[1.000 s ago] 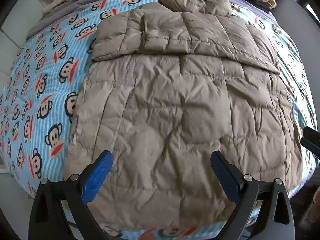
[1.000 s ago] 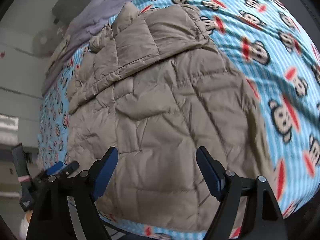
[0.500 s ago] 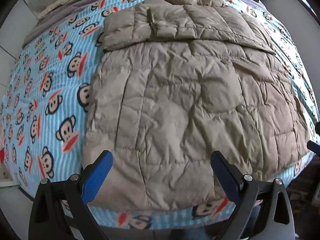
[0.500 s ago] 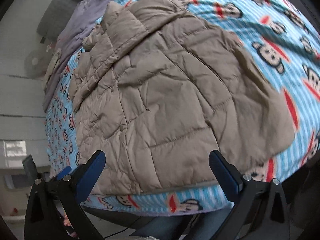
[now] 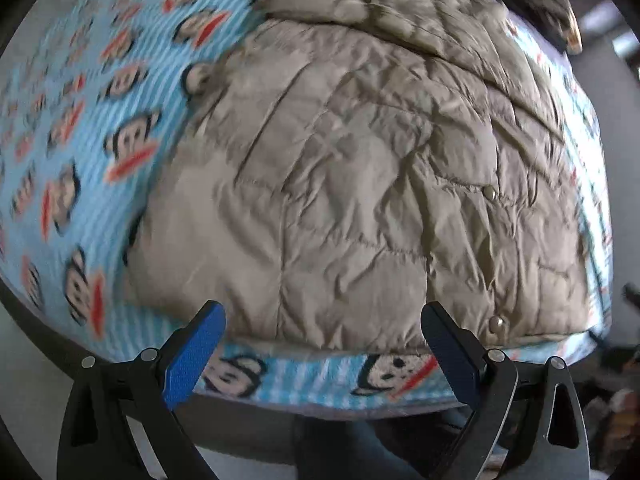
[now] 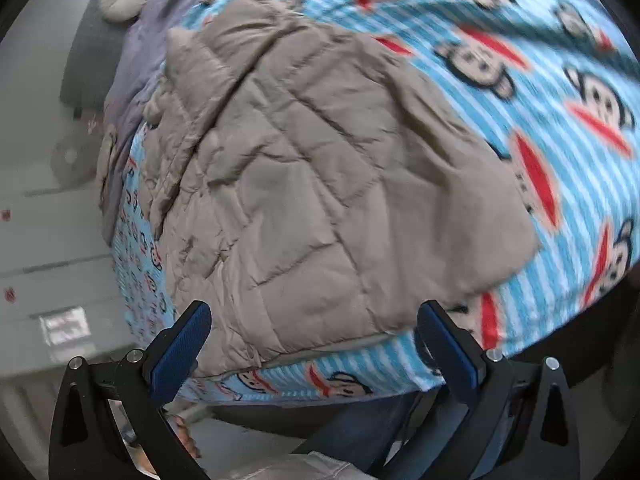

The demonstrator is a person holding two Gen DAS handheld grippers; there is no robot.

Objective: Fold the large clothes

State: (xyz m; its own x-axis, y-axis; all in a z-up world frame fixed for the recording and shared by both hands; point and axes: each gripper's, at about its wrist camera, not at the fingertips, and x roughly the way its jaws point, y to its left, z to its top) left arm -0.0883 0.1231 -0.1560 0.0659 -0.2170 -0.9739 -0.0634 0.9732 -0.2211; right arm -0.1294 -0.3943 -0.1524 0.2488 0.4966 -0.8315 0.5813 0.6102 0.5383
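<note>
Below, a quilted beige jacket (image 5: pixel 352 184) lies spread flat on the bed (image 5: pixel 100 160), its hem along the near edge of the monkey-print blanket. Left tool (image 5: pixel 322 344) and right tool (image 6: pixel 314 340) both hover at that hem, jaws spread wide, the right's having just been opening, nothing between them.

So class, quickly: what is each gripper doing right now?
Left gripper: open, holding nothing, above the jacket hem.
Right gripper: open, holding nothing.
</note>
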